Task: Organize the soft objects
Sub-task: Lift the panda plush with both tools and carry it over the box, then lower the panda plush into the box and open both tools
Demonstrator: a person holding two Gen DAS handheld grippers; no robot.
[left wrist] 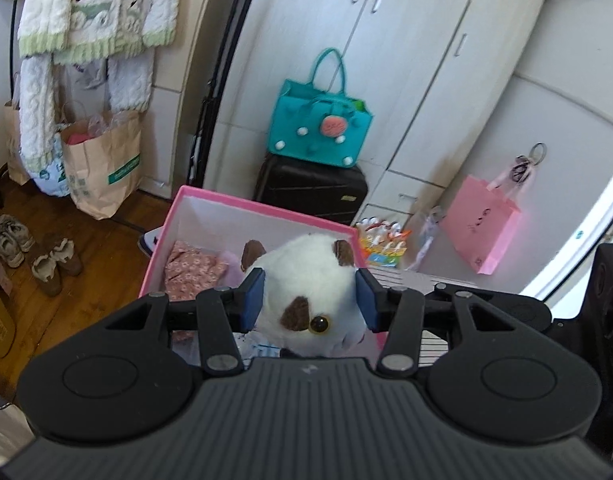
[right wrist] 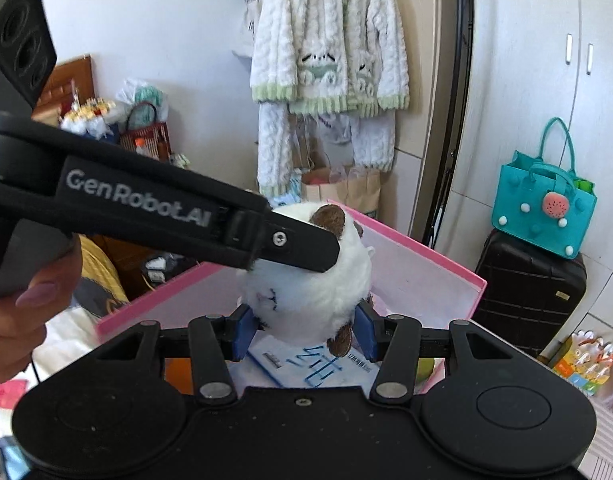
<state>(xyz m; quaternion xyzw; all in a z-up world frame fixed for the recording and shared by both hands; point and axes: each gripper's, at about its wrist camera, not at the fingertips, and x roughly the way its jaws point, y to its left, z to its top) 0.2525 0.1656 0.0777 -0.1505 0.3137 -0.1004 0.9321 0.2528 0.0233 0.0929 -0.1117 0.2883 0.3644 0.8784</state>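
Above the open pink box [left wrist: 210,216], one white plush toy [left wrist: 306,292] with brown ears and patches is held between both tools. Left gripper [left wrist: 309,300]: blue pads pressed into either side of the toy's head, pinching it. Right gripper [right wrist: 304,332]: blue pads against the toy's lower flanks, likewise pinching it. Left wrist view only: one amber toy eye, a pink floral cloth [left wrist: 190,268] lying in the box, a pink paper bag [left wrist: 478,224] hanging from a cupboard door, a colourful packet [left wrist: 382,246] just beyond the box, two pairs of shoes [left wrist: 30,252] on the wooden floor, and a brown paper bag [left wrist: 102,164] under hanging clothes. Right wrist view only: the left tool seen side-on, lettered "GenRobot.AI", crossing the frame to the toy's upper side; a person's hand [right wrist: 22,316] around its handle at the left edge; a stitched mark on the toy's white fur; papers with blue scribble lying under the toy; a woven basket [right wrist: 146,140] and cluttered items along the far wall. Both views: a teal handbag [left wrist: 318,128] standing on a black suitcase [left wrist: 310,192], and a white and green fleece jacket [right wrist: 330,40] hanging up. Hard to make out: the toy's lower body is hidden behind the gripper housings in both views; whether it touches the box contents cannot be told; print on the papers and bags is illegible.
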